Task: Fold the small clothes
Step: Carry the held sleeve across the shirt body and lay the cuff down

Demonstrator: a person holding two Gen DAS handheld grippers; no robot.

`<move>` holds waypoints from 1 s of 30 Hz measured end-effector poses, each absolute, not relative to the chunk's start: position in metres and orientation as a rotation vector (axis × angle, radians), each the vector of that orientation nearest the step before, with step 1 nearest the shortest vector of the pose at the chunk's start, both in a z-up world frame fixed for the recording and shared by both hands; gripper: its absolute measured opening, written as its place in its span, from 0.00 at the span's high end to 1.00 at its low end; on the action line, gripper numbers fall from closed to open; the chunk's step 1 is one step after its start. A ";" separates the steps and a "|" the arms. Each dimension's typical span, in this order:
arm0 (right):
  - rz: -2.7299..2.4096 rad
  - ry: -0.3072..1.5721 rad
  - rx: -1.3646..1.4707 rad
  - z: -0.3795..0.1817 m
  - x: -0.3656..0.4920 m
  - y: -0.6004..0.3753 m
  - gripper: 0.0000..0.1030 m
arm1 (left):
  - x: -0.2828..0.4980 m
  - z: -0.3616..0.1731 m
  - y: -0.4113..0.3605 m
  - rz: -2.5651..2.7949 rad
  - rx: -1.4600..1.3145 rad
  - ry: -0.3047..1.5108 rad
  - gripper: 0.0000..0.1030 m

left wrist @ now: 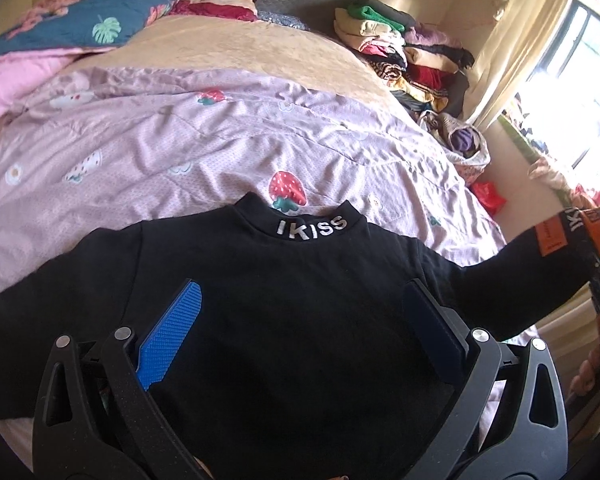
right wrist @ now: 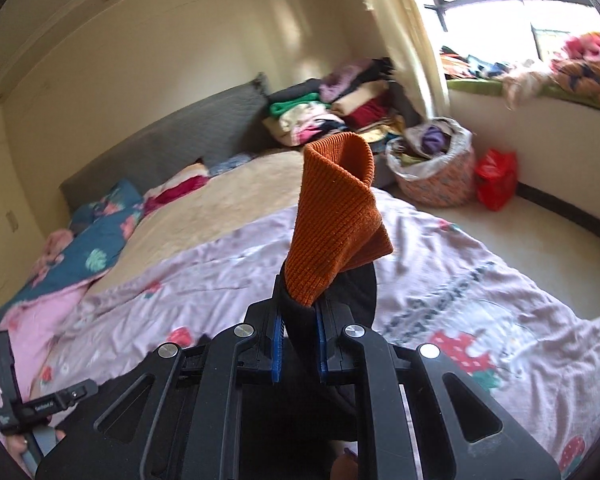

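A small black sweater (left wrist: 284,320) with "IKISS" on its collar (left wrist: 312,226) lies flat on the lilac strawberry-print sheet (left wrist: 160,152). My left gripper (left wrist: 300,320) hovers over the sweater's chest, open wide, its blue pads (left wrist: 172,332) apart with only fabric below them. The sweater's right sleeve (left wrist: 532,264) is lifted and stretched out to the right. My right gripper (right wrist: 300,320) is shut on that black sleeve (right wrist: 300,344) just behind its orange ribbed cuff (right wrist: 336,216), which sticks up past the fingertips.
Stacks of folded clothes (left wrist: 400,48) sit at the bed's far right corner. A fabric basket (right wrist: 432,164) and a red bag (right wrist: 496,180) stand on the floor by the window. A blue floral quilt (left wrist: 80,20) lies at the far left.
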State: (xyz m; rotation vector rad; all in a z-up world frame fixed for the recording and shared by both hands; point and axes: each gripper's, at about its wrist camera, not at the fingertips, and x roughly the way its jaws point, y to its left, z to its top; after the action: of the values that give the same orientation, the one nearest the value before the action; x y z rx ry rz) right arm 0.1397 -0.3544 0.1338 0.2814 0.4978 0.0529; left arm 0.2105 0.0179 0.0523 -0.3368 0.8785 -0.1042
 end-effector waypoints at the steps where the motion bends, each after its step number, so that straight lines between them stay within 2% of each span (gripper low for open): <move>1: 0.068 0.498 0.259 0.136 0.140 -0.343 0.89 | 0.209 0.053 0.022 -0.102 -0.340 0.875 0.08; 13: 0.213 0.552 0.129 0.118 0.147 -0.241 0.89 | 0.199 0.042 0.074 -0.186 -0.514 0.882 0.08; 30: 0.340 0.692 0.049 0.049 0.147 -0.145 0.88 | 0.205 0.005 0.101 -0.288 -0.679 0.927 0.08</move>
State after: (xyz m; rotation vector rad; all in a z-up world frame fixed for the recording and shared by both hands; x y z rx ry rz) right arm 0.1469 -0.1451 0.0495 0.0490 0.6924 0.3401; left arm 0.2050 0.1007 0.0052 -0.6793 0.9268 -0.2879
